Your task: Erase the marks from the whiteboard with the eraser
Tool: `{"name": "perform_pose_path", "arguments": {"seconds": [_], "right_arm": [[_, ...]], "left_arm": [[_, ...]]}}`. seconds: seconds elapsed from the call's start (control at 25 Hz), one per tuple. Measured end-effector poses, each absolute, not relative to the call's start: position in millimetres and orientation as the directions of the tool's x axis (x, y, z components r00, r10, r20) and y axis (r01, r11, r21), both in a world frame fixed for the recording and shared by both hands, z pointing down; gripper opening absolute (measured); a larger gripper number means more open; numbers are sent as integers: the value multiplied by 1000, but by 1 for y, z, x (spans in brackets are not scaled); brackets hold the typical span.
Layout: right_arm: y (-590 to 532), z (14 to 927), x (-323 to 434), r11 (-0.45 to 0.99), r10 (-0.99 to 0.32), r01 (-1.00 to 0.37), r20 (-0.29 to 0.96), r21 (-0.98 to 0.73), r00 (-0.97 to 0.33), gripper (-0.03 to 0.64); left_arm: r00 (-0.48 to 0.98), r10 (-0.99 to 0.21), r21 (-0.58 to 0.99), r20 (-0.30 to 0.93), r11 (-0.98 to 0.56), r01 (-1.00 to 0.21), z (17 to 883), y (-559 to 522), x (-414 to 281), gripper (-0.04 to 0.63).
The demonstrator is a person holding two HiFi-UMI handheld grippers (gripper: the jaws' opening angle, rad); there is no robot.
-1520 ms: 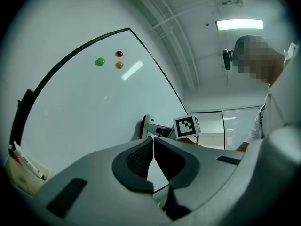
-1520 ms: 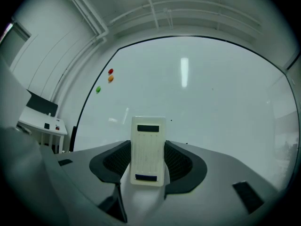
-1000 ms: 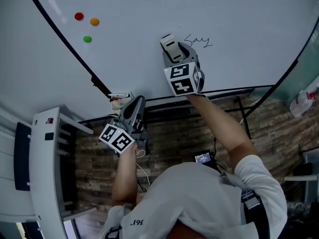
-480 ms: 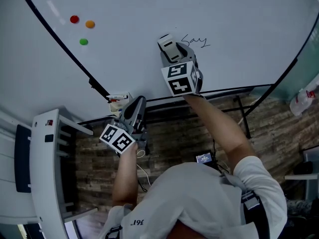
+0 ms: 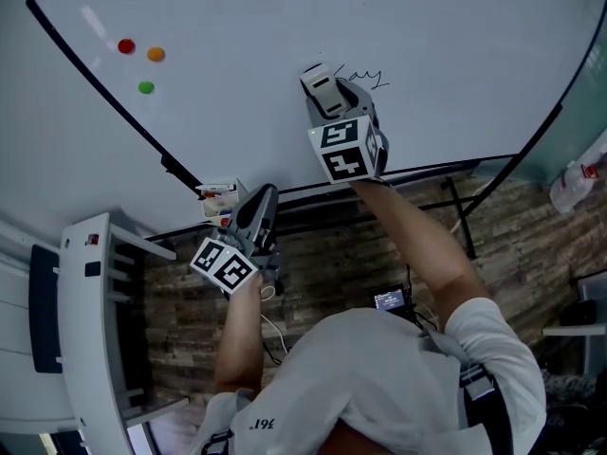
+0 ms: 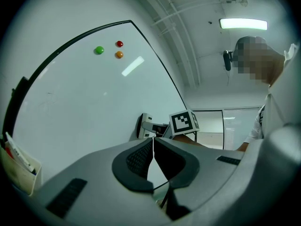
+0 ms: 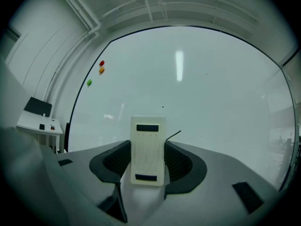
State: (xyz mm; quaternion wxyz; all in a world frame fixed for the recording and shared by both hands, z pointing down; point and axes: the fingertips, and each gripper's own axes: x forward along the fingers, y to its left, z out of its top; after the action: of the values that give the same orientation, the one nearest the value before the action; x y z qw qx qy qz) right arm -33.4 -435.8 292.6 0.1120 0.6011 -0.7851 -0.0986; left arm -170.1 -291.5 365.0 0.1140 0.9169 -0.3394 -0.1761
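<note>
While right gripper [image 5: 328, 93] clamps eraser [image 7: 147, 149], marks' [image 5: 365, 77] first letter no longer shows.

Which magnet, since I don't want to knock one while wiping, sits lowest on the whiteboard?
The green magnet. It sits below both the red magnet and the orange magnet on the whiteboard.

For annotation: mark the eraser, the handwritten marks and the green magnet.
eraser [image 7: 147, 149]: right gripper view, centre of its white back.
handwritten marks [image 5: 365, 77]: head view, middle of the scribble.
green magnet [image 5: 145, 87]: head view, its centre.
</note>
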Motion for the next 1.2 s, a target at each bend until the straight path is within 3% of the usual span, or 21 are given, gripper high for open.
{"name": "perform_pose_path", "arguments": {"seconds": [1.2], "right_arm": [[-431, 296, 56, 174, -985, -943, 59, 285, -164, 239]], "left_arm": [[750, -616, 323, -240, -780, -536, 362, -294, -109, 14]]}}
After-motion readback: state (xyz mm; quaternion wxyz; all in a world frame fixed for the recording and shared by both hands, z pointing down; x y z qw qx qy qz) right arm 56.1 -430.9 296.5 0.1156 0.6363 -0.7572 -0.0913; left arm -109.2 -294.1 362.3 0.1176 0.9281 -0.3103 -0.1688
